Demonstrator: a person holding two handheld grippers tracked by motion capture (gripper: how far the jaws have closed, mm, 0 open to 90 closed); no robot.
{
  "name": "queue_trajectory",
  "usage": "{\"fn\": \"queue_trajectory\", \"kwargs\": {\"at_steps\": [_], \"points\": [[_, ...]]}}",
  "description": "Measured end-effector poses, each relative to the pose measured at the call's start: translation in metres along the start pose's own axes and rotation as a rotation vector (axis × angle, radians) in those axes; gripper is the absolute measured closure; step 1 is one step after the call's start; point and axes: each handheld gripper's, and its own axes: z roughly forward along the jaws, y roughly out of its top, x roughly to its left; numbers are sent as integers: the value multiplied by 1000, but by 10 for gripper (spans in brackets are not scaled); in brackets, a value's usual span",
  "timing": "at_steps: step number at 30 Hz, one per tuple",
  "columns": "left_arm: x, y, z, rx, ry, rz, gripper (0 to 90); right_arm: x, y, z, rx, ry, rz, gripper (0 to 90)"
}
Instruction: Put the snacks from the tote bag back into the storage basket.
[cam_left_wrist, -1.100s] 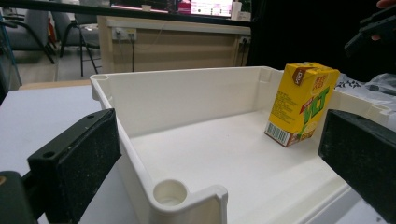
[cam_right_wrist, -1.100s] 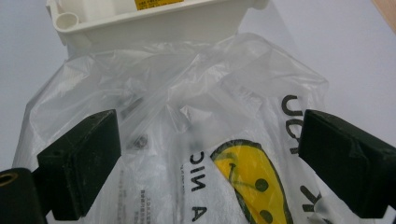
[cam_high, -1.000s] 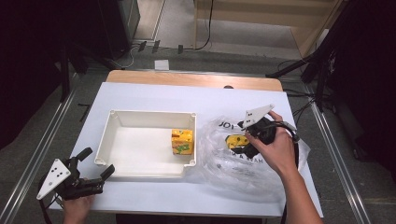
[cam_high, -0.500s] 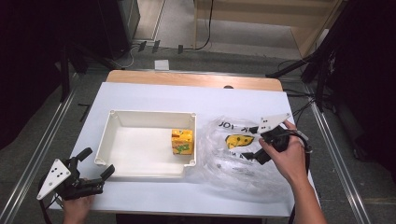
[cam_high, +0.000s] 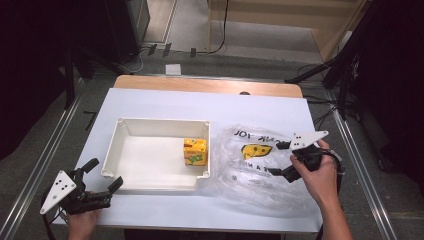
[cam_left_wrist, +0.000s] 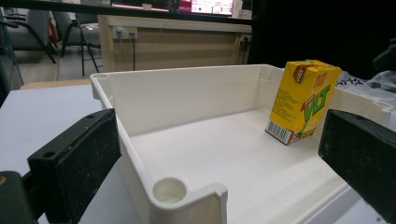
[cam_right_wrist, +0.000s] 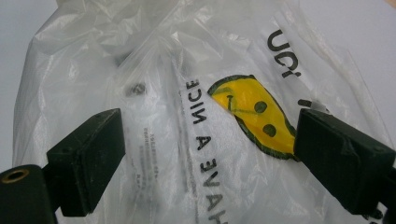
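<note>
Two grippers stand wide open, each holding nothing. The left gripper (cam_high: 106, 175) rests off the white tray's (cam_high: 156, 126) near-left corner. The right gripper (cam_high: 276, 159) hovers over the clear plastic bag (cam_high: 255, 170). The yellow carton (cam_high: 195, 152) stands inside the tray.

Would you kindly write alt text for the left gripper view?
A yellow juice carton stands inside a white plastic tray, seen between the left gripper's two open black jaws. The tray's near corner lies between them.
</note>
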Motion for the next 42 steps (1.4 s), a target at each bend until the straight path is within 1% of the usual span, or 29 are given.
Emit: {"fn": "queue_trajectory", "kwargs": {"at_steps": [2, 3, 7, 8, 10, 13, 14, 15, 17, 20, 21, 27, 30, 32, 33, 35, 37, 41, 42], "points": [[0, 0, 0, 1, 0, 2, 0, 0, -2, -1, -4, 0, 6, 98], [0, 0, 0, 3, 1, 2, 0, 0, -7, -2, -14, -1, 9, 97], [0, 0, 0, 5, 2, 5, 0, 1, -16, -6, -35, -7, 22, 94], [0, 0, 0, 5, 2, 5, 0, 1, -16, -6, -35, -7, 22, 94], [0, 0, 0, 6, 4, 5, 0, 1, -24, -7, -51, 1, 36, 100], [0, 0, 0, 7, 3, 7, 0, 1, -30, -10, -79, -6, 47, 101], [0, 0, 0, 7, 3, 7, 0, 1, -30, -10, -79, -6, 47, 101], [0, 0, 0, 9, 4, 7, 0, 1, -35, -12, -100, -13, 60, 101], [-1, 0, 0, 9, 3, 8, 0, 1, -39, -14, -117, -6, 70, 101], [-1, 0, 0, 10, 2, 11, 0, 2, -43, -15, -121, -2, 75, 101], [-1, 0, 0, 10, 2, 11, 0, 3, -47, -16, -130, -13, 75, 103], [-1, 0, 0, 12, 2, 11, 0, 5, -59, -21, -171, -25, 100, 103], [-1, 0, 1, 13, 2, 10, 0, 5, -64, -24, -193, -16, 102, 124], [-1, 0, 1, 14, 2, 11, 0, 5, -66, -25, -195, -19, 103, 124], [-1, 0, 1, 14, 3, 9, 0, 6, -70, -26, -211, -26, 108, 124], [-1, 0, 0, 13, 4, 8, 0, 7, -74, -27, -225, -31, 119, 124], [-1, 0, 0, 12, 3, 4, 0, 7, -78, -27, -249, -25, 122, 121], [0, 0, 0, 10, 2, 5, 0, 9, -82, -27, -262, -33, 121, 120], [0, 0, 0, 11, 3, 3, 0, 10, -85, -27, -274, -37, 119, 120]]}}
